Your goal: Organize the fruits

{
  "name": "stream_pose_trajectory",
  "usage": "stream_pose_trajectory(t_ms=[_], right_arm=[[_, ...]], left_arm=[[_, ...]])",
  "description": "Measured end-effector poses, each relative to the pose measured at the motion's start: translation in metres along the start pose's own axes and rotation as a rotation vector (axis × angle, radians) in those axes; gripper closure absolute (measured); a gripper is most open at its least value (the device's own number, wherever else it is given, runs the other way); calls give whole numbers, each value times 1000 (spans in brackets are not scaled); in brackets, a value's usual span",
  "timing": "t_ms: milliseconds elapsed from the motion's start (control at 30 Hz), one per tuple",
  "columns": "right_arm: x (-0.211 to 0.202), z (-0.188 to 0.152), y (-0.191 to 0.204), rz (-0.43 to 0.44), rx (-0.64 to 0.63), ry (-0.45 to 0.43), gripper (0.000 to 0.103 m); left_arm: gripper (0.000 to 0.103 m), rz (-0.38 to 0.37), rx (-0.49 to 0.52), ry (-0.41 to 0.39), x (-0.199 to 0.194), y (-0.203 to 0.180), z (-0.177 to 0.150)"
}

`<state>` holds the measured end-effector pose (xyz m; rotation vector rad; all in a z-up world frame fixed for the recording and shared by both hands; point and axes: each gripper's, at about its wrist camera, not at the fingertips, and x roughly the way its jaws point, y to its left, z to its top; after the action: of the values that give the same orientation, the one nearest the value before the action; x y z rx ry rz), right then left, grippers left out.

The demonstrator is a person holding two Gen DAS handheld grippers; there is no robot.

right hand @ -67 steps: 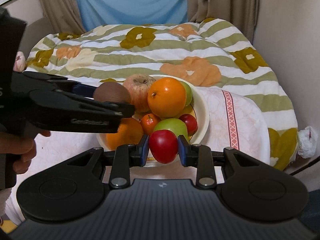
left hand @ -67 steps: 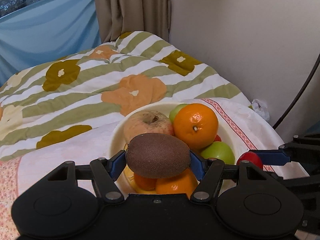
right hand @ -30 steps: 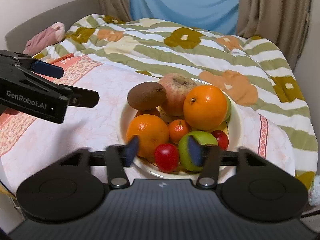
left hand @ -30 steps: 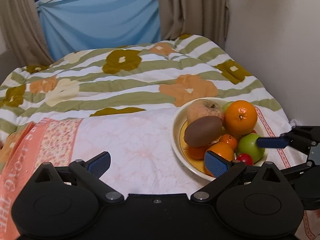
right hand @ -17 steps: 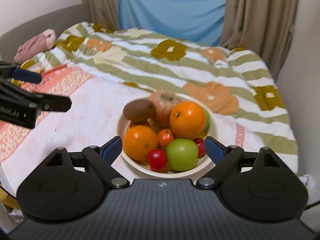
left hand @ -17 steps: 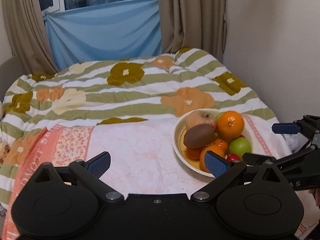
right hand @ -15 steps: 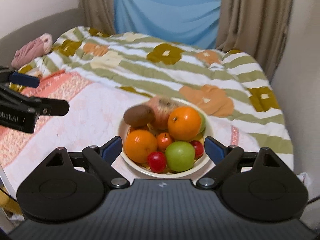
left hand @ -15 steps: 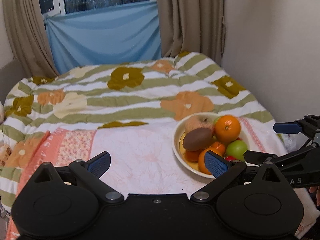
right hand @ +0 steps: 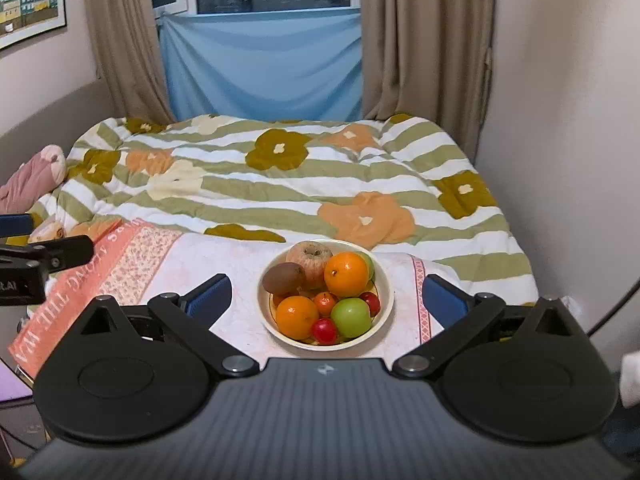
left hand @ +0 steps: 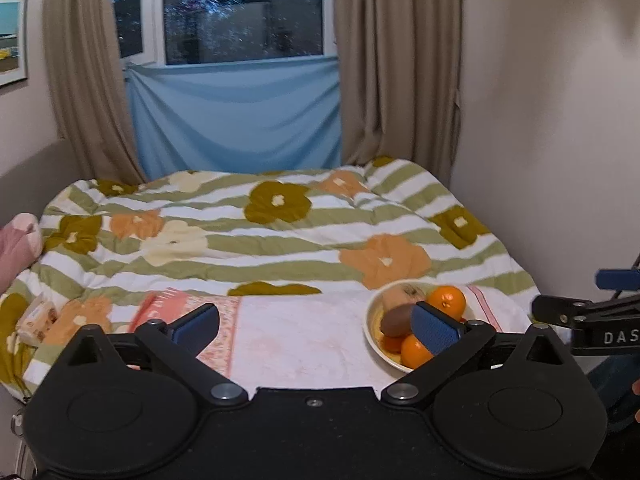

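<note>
A bed (right hand: 304, 184) fills the room, covered by a green-and-white striped quilt (right hand: 240, 196) with orange, olive and cream flowers. Behind it a blue cloth (right hand: 264, 64) hangs under the window, between tan curtains (right hand: 424, 36). Over the near end of the quilt lies a pale pink floral towel (right hand: 240, 276) with an orange lettered border on its left. On this towel, towards its right side, sits a cream bowl (right hand: 385, 292) heaped with fruit. At the back of the heap lies a pale, wrinkled apple (right hand: 310, 260), with a large orange (right hand: 346, 274) to its right and a brown kiwi (right hand: 283, 277) against its left. At the front, a second orange (right hand: 297, 317) sits left, a green apple (right hand: 352, 317) right, and a small red fruit (right hand: 325, 330) between them; a little mandarin (right hand: 325, 303) rests in the middle. The right gripper (right hand: 325, 294) is held back from the bowl, its blue-padded fingers (right hand: 444, 300) spread wide and holding nothing. The left gripper (left hand: 316, 322) is likewise spread wide and empty above the towel, its right finger pad (left hand: 434, 327) overlapping the bowl (left hand: 370, 320) in the left wrist view.
</note>
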<state>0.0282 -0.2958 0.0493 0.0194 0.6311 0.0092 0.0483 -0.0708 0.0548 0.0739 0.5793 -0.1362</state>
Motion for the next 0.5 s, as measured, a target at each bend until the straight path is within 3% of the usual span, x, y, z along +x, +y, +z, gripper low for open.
stream_pose_trajectory(t_ms=[133,500], right_arm=[[-22,0,11,-13,21,-10,0],[-43,-19,33,-61,27,13,0]], left_arm=[[0,41,13,-1,-14,9,-3],[0,47,-27,28,-36,27,-25]])
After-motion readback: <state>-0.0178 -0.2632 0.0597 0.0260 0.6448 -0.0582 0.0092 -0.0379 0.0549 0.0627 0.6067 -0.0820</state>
